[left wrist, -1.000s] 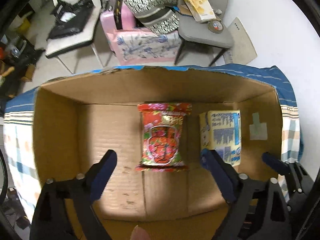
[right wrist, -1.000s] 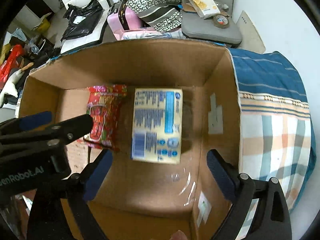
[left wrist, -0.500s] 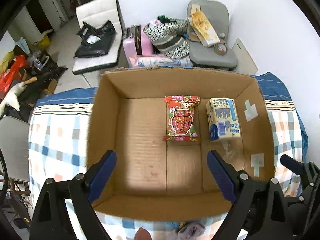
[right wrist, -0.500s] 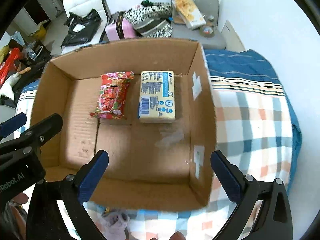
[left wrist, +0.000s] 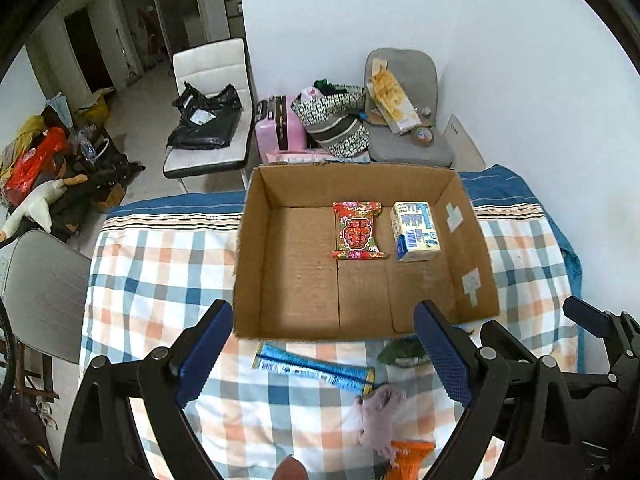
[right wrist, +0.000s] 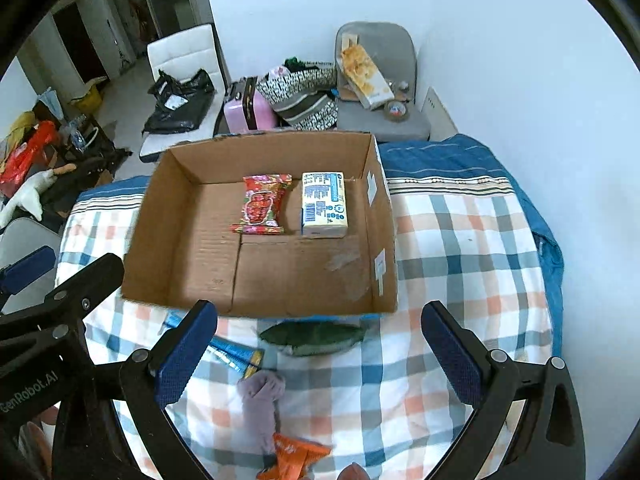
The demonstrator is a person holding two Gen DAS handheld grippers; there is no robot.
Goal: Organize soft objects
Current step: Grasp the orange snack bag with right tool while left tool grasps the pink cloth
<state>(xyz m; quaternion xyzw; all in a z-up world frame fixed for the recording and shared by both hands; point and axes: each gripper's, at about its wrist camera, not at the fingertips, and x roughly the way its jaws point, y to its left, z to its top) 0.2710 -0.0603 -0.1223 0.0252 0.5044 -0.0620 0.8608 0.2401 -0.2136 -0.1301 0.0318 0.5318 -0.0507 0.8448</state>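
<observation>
Box: cardboard box stands open-topped on the checked cloth, its near wall just beyond both grippers.
Box contents: red snack packet and pale yellow tissue pack lie side by side toward the far right of the floor, apart from each other — the left half of the floor is bare cardboard.
Left gripper: jaws spread wide, holding nothing, hanging over the cloth in front of the box.
Right gripper: also spread wide and holding nothing, beside the left one and over the same strip of cloth.
Loose items: blue wrapper stick, dark green packet, mauve soft cloth and orange packet lie on the cloth between the box's near wall and the grippers.
Edges: green packet sits just against the box's near wall; cloth is open to the right of the box.
Hard to make out: orange packet is cut off at the lower frame edge; the blue stick's left end is hidden behind a finger pad in the right wrist view.
Surroundings: white chair, grey chair and pink suitcase stand beyond the table's far edge — well apart from the grippers.
</observation>
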